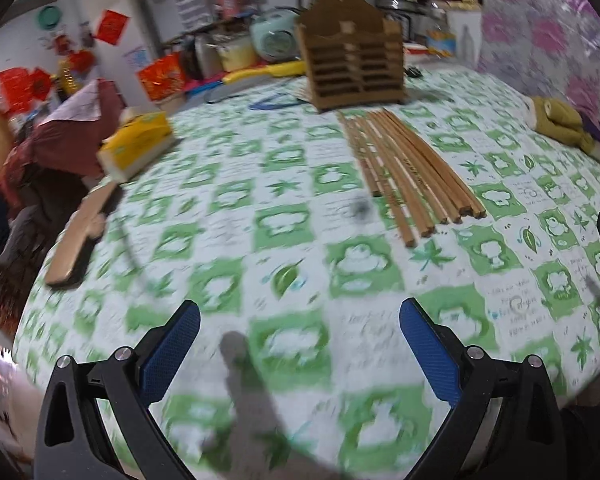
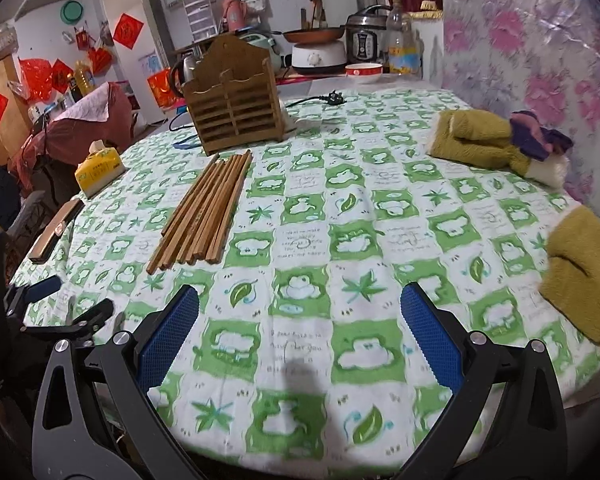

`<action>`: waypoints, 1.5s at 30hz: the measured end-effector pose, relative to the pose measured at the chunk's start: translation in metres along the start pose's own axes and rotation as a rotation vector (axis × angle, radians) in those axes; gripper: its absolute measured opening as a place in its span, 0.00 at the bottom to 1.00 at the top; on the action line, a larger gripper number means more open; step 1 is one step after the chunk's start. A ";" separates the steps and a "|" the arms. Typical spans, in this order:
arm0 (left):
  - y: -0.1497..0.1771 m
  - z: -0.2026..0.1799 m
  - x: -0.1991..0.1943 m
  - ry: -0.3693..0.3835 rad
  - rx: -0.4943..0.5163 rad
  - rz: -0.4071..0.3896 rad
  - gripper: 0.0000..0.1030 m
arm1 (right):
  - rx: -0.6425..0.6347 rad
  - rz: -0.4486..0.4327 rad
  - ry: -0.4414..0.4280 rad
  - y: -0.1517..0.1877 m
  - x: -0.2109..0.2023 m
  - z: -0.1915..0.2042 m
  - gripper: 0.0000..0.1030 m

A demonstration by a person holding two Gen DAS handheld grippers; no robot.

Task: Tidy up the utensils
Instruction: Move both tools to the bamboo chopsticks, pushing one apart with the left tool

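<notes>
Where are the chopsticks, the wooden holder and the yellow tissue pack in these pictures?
chopsticks (image 2: 204, 212): right wrist view, middle of the bundle lying on the tablecloth.
wooden holder (image 2: 236, 116): right wrist view, its slatted front wall.
yellow tissue pack (image 1: 138, 146): left wrist view, the pack's yellow top face.

Left wrist view is smearing with motion blur: near tablecloth (image 1: 292, 340) print unreadable, far-left shelf clutter too. Wooden holder (image 1: 354, 46) is blocking the far ends of the chopsticks (image 1: 404, 168) and whatever sits inside it. Left gripper (image 2: 56, 300) is being cut off at the right wrist view's left edge. Olive cloth (image 2: 584, 276) is running off the right edge.
</notes>
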State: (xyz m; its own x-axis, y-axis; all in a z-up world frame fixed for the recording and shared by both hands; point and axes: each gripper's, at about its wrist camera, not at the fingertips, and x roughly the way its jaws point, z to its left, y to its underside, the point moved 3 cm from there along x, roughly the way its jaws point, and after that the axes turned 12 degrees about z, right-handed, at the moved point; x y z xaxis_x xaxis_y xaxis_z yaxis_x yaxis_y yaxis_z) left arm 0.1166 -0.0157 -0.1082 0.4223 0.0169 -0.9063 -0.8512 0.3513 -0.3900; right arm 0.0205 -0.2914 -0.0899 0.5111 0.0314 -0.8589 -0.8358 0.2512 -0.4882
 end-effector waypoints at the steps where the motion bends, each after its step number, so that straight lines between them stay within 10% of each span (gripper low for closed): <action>1: -0.005 -0.002 0.004 0.000 0.016 0.012 0.95 | -0.001 0.002 -0.002 -0.002 0.001 0.001 0.94; 21: -0.109 -0.016 0.065 -0.036 0.116 0.101 0.96 | -0.018 0.068 -0.020 -0.061 0.044 0.006 0.94; 27: -0.110 0.018 0.070 -0.162 0.079 0.078 0.96 | -0.043 0.089 0.000 -0.063 0.055 0.009 0.94; 45: -0.105 0.039 0.072 -0.162 0.031 0.057 0.96 | -0.356 0.265 0.028 -0.053 0.103 0.060 0.89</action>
State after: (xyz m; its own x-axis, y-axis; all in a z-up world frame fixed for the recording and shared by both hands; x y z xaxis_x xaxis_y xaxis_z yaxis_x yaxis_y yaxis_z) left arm 0.2488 -0.0147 -0.1257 0.4202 0.1874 -0.8879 -0.8663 0.3741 -0.3310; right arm 0.1292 -0.2433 -0.1434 0.2686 0.0228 -0.9630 -0.9566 -0.1113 -0.2694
